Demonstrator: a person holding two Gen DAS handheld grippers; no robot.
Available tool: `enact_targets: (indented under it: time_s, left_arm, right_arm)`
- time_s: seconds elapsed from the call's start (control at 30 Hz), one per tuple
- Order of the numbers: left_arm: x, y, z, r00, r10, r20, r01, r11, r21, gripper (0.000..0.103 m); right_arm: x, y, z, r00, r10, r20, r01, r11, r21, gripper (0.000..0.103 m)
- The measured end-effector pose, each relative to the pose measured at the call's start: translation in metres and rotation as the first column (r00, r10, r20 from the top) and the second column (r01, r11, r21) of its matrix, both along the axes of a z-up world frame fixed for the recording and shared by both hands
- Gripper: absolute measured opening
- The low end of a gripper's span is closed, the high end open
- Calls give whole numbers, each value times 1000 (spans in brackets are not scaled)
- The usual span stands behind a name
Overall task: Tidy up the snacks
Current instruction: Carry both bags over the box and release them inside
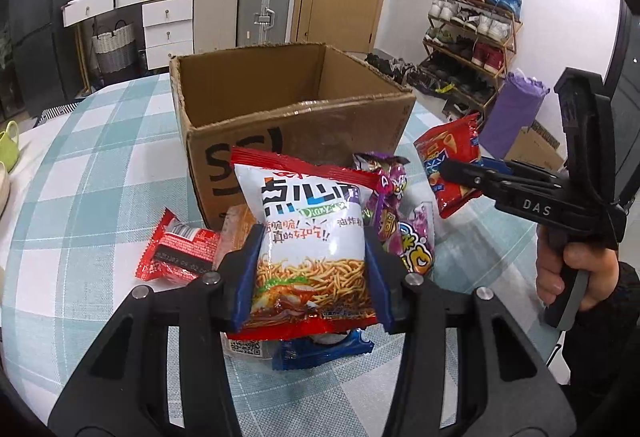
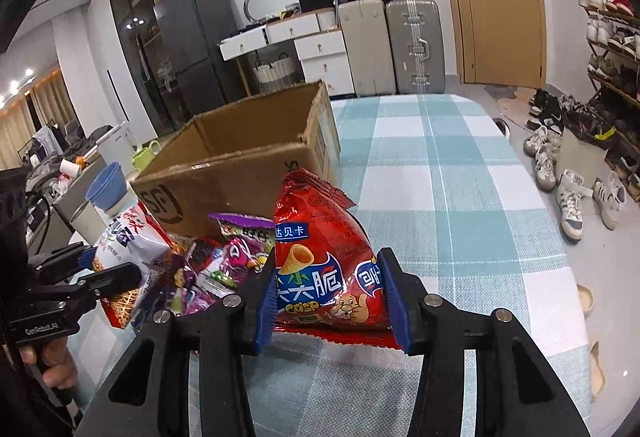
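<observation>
My left gripper (image 1: 312,277) is shut on a white noodle-snack bag (image 1: 310,233) with red ends, held upright in front of the open cardboard box (image 1: 296,125). My right gripper (image 2: 330,301) is shut on a red crisp bag (image 2: 324,261); it shows at the right of the left wrist view (image 1: 450,169). Purple candy packets (image 1: 394,213) lie between the two bags, also in the right wrist view (image 2: 224,269). A small red wrapped snack (image 1: 176,251) and a blue packet (image 1: 320,351) lie on the table by my left gripper. The box (image 2: 240,165) looks empty inside.
The table has a teal-and-white checked cloth (image 2: 440,177). A blue bowl (image 2: 105,185) and a green cup (image 2: 144,153) stand left of the box. Beyond the table are suitcases (image 2: 414,45), drawers, a door and a shoe rack (image 1: 472,33).
</observation>
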State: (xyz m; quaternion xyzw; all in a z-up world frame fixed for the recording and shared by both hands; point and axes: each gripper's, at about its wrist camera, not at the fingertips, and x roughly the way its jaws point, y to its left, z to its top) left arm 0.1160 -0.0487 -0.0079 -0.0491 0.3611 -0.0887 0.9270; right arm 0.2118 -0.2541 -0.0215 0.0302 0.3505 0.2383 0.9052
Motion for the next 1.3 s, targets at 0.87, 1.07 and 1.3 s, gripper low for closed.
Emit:
enact_targets:
  time_s: [0.87,1.07,1.3]
  left_arm:
    - [-15,36,44,988,116,104,-114,993,-26,44]
    - [-12,41,67,981,131,144,-131,991,-8,44]
    - [-6,50,95,972,149,184,-153,988,7,44]
  right_arm:
    - [-26,1,50,988,31,149,-48,992,113,47]
    - [-21,12,69,980,51,191,-76,989,130,47]
    - [-6,29,86,974,73,215,-106,984,143,47]
